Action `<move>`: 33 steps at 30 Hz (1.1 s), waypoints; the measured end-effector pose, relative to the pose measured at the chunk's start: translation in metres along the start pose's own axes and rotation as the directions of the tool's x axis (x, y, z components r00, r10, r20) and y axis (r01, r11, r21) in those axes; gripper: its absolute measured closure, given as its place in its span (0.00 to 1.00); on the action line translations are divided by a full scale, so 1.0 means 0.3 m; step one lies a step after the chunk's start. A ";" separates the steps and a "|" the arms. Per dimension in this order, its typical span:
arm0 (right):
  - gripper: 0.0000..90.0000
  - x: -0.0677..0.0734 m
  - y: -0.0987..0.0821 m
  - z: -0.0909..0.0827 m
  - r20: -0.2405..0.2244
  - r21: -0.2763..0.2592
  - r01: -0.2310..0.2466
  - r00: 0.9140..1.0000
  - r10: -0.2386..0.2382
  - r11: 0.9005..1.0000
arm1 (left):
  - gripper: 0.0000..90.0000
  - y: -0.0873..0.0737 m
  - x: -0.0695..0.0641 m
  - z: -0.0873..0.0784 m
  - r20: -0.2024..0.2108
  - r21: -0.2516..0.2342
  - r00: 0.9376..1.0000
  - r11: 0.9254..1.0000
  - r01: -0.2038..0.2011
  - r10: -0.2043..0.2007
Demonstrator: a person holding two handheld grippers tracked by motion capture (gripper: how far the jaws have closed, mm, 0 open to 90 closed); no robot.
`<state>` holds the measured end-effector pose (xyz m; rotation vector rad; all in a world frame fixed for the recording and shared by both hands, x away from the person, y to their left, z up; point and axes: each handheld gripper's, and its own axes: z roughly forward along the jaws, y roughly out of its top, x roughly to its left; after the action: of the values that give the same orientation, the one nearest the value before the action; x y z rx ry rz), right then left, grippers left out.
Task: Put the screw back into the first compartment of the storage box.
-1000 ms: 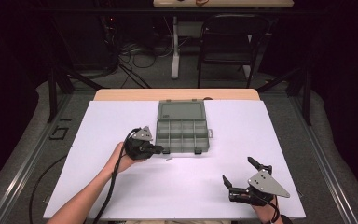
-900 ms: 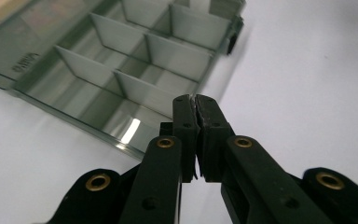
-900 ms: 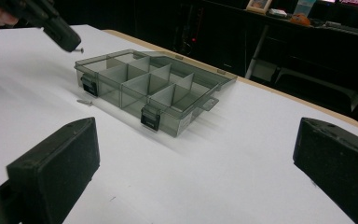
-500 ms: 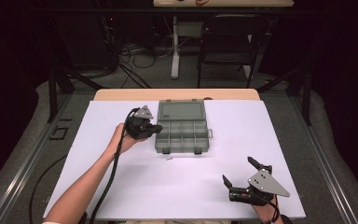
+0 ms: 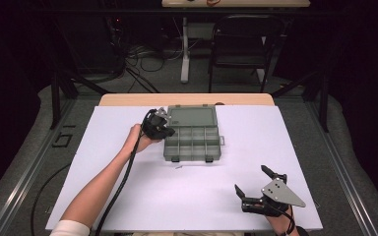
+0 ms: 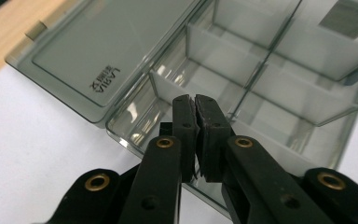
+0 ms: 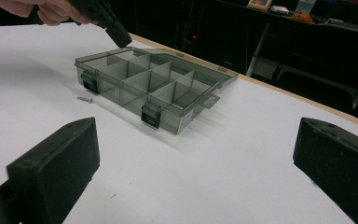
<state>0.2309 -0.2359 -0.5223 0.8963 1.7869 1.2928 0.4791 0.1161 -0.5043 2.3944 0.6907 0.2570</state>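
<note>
A smoky clear organiser box [image 5: 193, 142] lies open in the middle of the white table, its lid [image 5: 192, 117] folded flat behind it. Its divided compartments [image 6: 261, 79] look empty. My left gripper [image 5: 169, 131] hovers over the box's far left compartment, jaws shut [image 6: 196, 100]; a thin glint sits low between the pads, too small to name. It also appears at the top left of the right gripper view [image 7: 116, 32]. My right gripper [image 5: 251, 180] rests near the front right edge, jaws wide open [image 7: 196, 163] and facing the box [image 7: 154, 86].
A small screw [image 5: 177, 167] lies on the white table [image 5: 103, 162] just in front of the box, also seen in the right gripper view [image 7: 85, 99]. A wooden strip [image 5: 128, 100] runs along the far edge. A chair [image 5: 241, 39] and cables stand beyond.
My left gripper has moved away from me along the box's left side, from its front left corner to its far left compartment. The right gripper has stayed put.
</note>
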 end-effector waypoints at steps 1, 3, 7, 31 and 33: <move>0.00 -0.002 0.002 -0.005 -0.006 0.017 0.004 1.000 -0.004 1.000 | 0.96 -0.003 0.002 0.007 0.007 0.002 1.000 1.000 0.007 -0.007; 0.00 -0.002 0.002 -0.007 -0.009 0.019 0.004 1.000 -0.004 1.000 | 0.81 -0.005 0.002 0.006 0.016 0.001 1.000 1.000 0.025 -0.025; 0.00 -0.003 0.002 -0.007 -0.004 0.025 0.003 1.000 -0.003 1.000 | 0.45 0.000 -0.017 -0.036 -0.012 -0.029 0.999 0.999 0.040 -0.040; 0.00 -0.001 0.000 0.001 -0.001 0.011 0.005 1.000 -0.005 1.000 | 0.04 -0.158 -0.276 -0.146 0.063 -0.142 0.992 0.985 -0.096 0.105; 0.00 -0.001 0.000 0.002 -0.003 0.009 0.002 1.000 -0.002 1.000 | 0.08 -0.163 -0.288 -0.142 0.052 -0.128 0.991 0.985 -0.117 0.125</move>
<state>0.2314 -0.2358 -0.5225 0.8981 1.7967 1.2860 0.3714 0.1245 -0.5024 2.3173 0.4875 0.2698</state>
